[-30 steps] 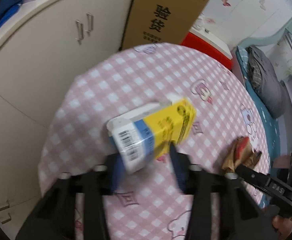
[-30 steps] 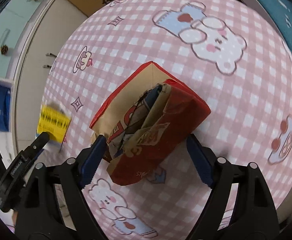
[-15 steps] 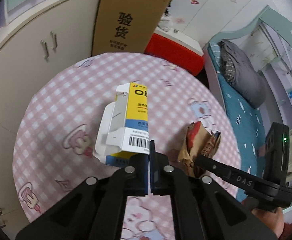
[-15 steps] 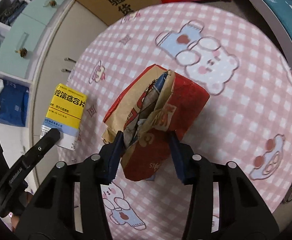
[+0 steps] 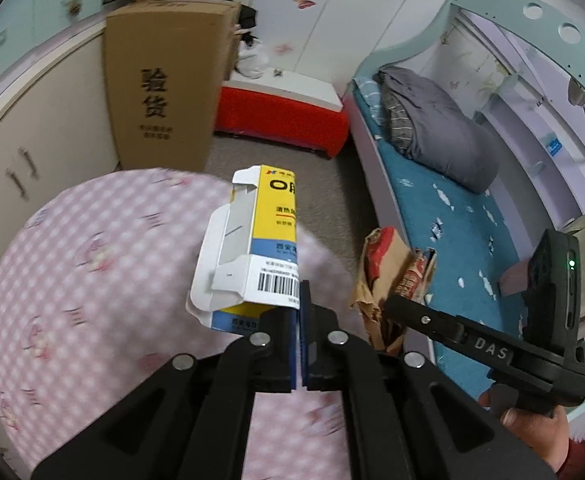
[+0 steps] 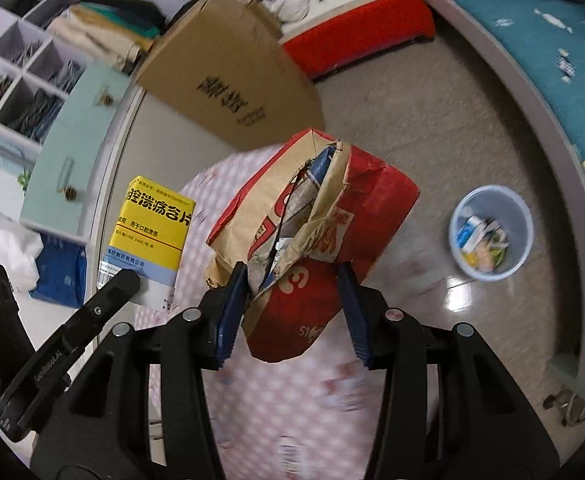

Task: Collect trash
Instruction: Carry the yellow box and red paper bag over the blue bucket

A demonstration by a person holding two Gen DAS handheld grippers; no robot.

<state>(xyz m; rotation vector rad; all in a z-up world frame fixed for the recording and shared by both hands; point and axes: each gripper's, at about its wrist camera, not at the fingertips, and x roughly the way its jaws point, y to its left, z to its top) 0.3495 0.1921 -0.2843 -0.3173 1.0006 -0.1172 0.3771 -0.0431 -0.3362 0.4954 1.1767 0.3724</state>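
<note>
My left gripper is shut on the lower edge of a yellow, blue and white medicine box with its flap open, held up above the pink checked table. My right gripper is shut on a crumpled red and brown paper bag, also lifted off the table. In the left wrist view the bag and the right gripper sit at the right. In the right wrist view the box and the left gripper sit at the left. A light blue waste bin with trash in it stands on the floor to the right.
A tall cardboard box leans on the cream cupboard behind the table. A red and white chest stands beyond it. A bed with a blue cover and grey bedding runs along the right. Grey floor lies between table and bin.
Both grippers closed on their items and lifted them off the table. Both views have swung away from the tabletop toward the floor, and the waste bin has come into the right wrist view.
</note>
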